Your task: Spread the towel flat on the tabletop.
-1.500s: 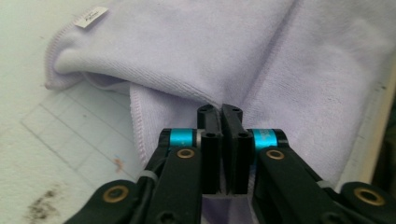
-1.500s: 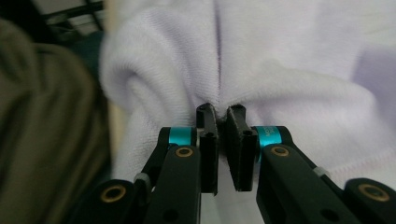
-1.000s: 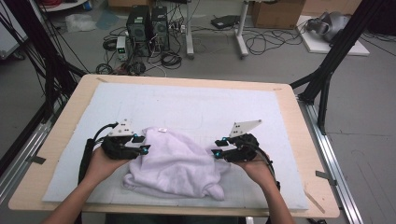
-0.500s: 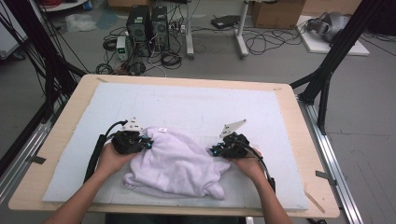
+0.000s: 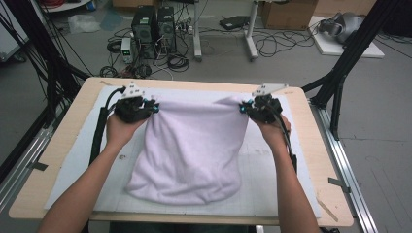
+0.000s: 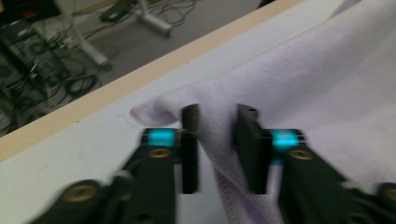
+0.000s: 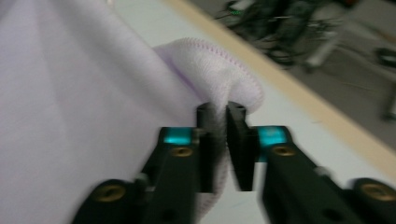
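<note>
The lilac towel is hanging stretched across the mat's far half. The right gripper is pinching its corner tightly, while the left gripper is gripping cloth with jaws wider apart, so that corner may be slipping free.

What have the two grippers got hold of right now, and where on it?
Both hold the pale lilac towel. The left gripper pinches its far left corner, the right gripper its far right corner, stretching it over the table mat.

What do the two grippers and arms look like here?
Both the left gripper and the right gripper are black, with flat black jaws, turquoise blocks and brass-coloured screws at the joints. Each carries a grey three-cornered plate and trails a black cable. The forearms are bare, no sleeves.
</note>
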Demonstrator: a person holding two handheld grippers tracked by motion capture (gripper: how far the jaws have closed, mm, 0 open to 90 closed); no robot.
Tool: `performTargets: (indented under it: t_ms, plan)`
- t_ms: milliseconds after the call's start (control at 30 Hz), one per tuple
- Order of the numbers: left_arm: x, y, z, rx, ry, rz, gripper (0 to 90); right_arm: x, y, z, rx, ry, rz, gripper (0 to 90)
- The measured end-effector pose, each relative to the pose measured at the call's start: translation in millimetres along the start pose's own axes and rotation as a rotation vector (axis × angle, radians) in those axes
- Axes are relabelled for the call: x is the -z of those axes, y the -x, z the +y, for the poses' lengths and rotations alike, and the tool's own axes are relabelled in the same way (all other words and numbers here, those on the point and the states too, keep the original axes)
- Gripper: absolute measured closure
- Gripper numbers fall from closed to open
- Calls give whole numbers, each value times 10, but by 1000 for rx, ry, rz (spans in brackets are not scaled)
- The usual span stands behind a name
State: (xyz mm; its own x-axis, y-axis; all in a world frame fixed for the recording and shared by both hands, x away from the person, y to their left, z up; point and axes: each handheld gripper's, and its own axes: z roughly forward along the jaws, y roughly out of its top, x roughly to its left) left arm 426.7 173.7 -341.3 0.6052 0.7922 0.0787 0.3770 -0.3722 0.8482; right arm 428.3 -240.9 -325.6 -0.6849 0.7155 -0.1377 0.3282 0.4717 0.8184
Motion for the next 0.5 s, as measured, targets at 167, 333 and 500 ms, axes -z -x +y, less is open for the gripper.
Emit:
performTargets:
  t_ms: [167, 333, 500]
  plan:
    - [-56, -25, -178, 8, -56, -58, 527, -182, 70, -174, -98, -27, 69, 557]
    - [46, 68, -484, -17, -81, -113, 511, -246, -173, -579, -99, -88, 165, 505]
    - [225, 174, -750, -43, -81, -155, 488, -65, -410, -746, -86, -63, 233, 477]
